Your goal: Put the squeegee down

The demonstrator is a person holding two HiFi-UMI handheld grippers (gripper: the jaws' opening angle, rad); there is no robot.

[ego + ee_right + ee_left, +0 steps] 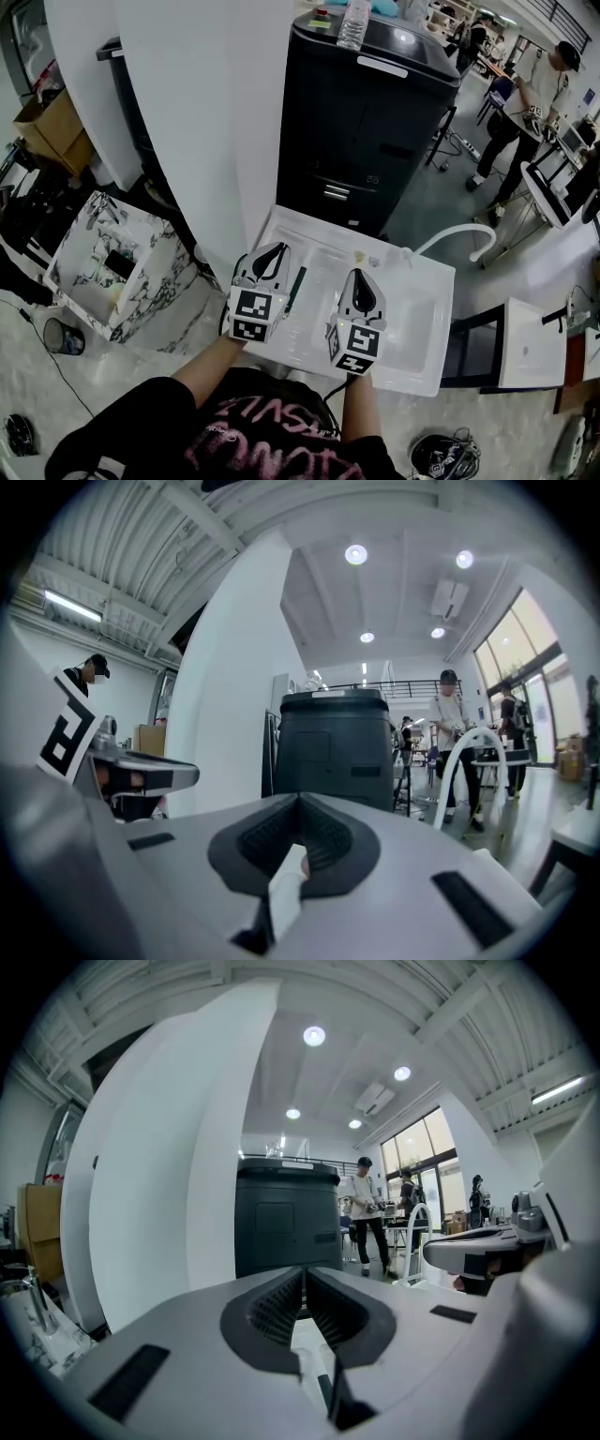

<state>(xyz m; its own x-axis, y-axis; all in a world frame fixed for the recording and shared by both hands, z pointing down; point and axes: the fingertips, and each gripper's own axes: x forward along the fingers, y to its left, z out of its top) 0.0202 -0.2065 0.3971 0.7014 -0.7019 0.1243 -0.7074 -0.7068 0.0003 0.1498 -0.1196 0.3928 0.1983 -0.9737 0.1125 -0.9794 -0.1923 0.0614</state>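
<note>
- Head view, nearest: the person's dark printed shirt (253, 431) sits just below the near rim of a white sink (412, 323).
- Over the sink's left part hangs the left gripper (270, 261). In the left gripper view its ribbed pads (281, 1307) meet at the tips, clenched with nothing between them.
- Over the sink's middle hangs the right gripper (361, 286). In the right gripper view its jaws are also pressed together (a pale sliver shows behind the tips, and I cannot tell what it is).
- The squeegee (296, 289), dark and slim, lies in the sink between the two grippers, just beside the left one and outside its jaws.
- A white curved faucet (459, 234) rises at the sink's far right corner.
- Left of the sink stands an open marble-patterned box (70, 272).
- Beyond the sink's far edge stands a black cabinet (375, 122) with a clear bottle (353, 23) on top.
- Far beyond the sink to the right, another person (530, 103) stands.
</note>
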